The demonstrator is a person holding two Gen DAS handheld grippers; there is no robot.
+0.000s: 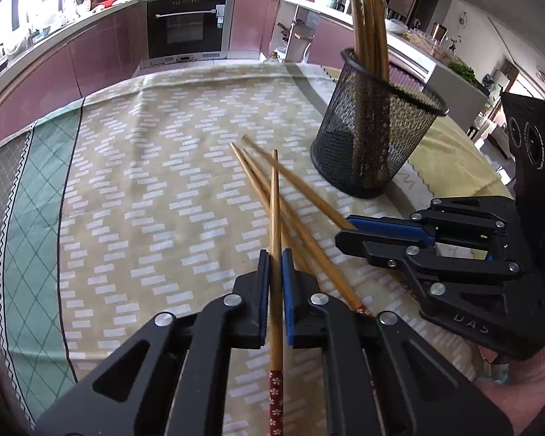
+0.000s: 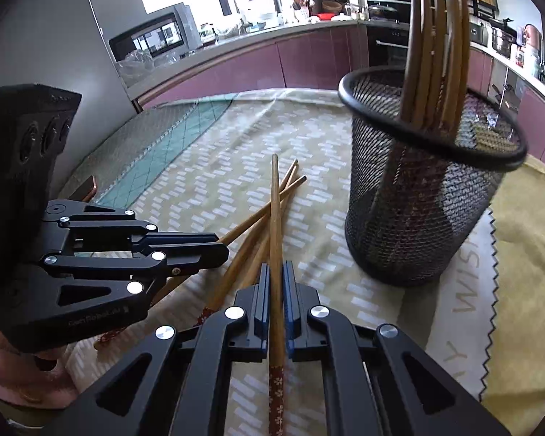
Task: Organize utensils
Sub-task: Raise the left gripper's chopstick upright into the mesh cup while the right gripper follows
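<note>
Bamboo chopstick clamped in left gripper jaws; right gripper likewise.

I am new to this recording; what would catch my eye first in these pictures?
First, each gripper is shut on a chopstick: the left gripper on one chopstick, the right gripper on another chopstick. A few loose chopsticks lie crossed on the tablecloth. Right of them stands a black mesh cup holding more.

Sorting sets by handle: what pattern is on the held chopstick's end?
Dark red with small white flowers on the chopstick; clearest in the left wrist view.
</note>
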